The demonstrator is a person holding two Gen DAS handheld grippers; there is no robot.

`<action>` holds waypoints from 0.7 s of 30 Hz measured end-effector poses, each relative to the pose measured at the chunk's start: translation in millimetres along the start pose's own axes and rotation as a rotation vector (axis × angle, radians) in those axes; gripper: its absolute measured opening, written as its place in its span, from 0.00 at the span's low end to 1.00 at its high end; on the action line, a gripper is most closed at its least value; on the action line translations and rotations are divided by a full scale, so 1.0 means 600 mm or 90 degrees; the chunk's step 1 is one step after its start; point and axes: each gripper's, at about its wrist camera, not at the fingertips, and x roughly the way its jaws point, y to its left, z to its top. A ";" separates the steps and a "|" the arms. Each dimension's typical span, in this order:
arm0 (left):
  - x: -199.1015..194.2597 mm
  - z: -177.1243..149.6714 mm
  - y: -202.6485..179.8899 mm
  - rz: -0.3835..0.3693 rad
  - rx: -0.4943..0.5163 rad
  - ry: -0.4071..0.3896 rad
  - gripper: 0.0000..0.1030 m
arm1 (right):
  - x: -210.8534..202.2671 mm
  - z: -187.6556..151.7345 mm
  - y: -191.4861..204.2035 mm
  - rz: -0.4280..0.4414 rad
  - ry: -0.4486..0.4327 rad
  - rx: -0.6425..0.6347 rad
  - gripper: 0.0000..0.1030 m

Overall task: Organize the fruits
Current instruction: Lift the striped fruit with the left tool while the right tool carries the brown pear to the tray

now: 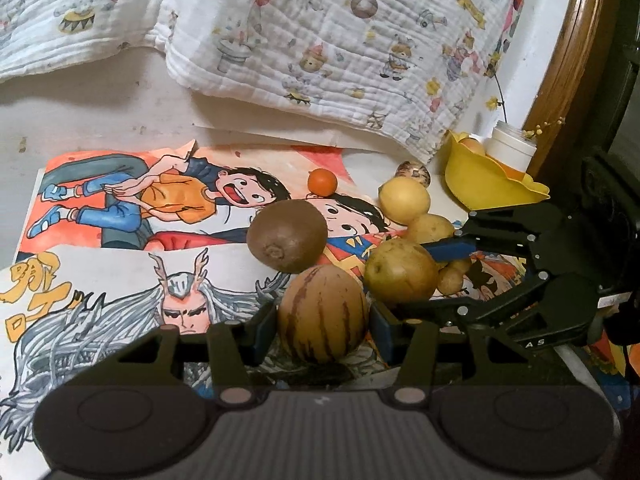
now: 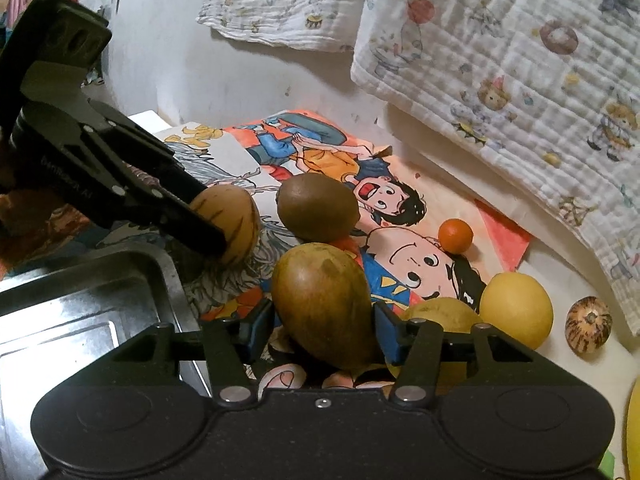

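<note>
Yellow Chinese characters on the cartoon drawing point(image 1: 36, 292).

tray point(image 2: 80, 320): shiny metal | blanket point(image 1: 340, 40): crinkled cloth | bowl point(image 1: 480, 184): glossy plastic | kiwi point(image 1: 286, 236): matt, fuzzy

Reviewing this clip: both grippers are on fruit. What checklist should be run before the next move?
1. Left gripper grip: ok, pads press both sides of the striped fruit.
2. Right gripper grip: ok, pads flank the brown-green fruit and touch it.
3. Space in the metal tray: ok, the part in view is bare.
4. Clearance between the grippers: not ok, their inner fingers lie very close together.
5. Kiwi clear of the lift: cannot tell, it sits right behind both held fruits.
</note>
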 end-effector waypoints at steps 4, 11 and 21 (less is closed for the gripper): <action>-0.006 -0.003 0.002 0.002 -0.007 -0.002 0.53 | -0.005 -0.008 0.002 0.019 -0.019 0.002 0.53; -0.027 -0.007 -0.007 0.003 -0.008 -0.015 0.53 | -0.030 -0.017 0.015 0.031 -0.044 0.013 0.50; -0.061 -0.022 -0.043 0.005 0.005 -0.025 0.53 | -0.068 -0.020 0.032 0.032 -0.052 0.028 0.46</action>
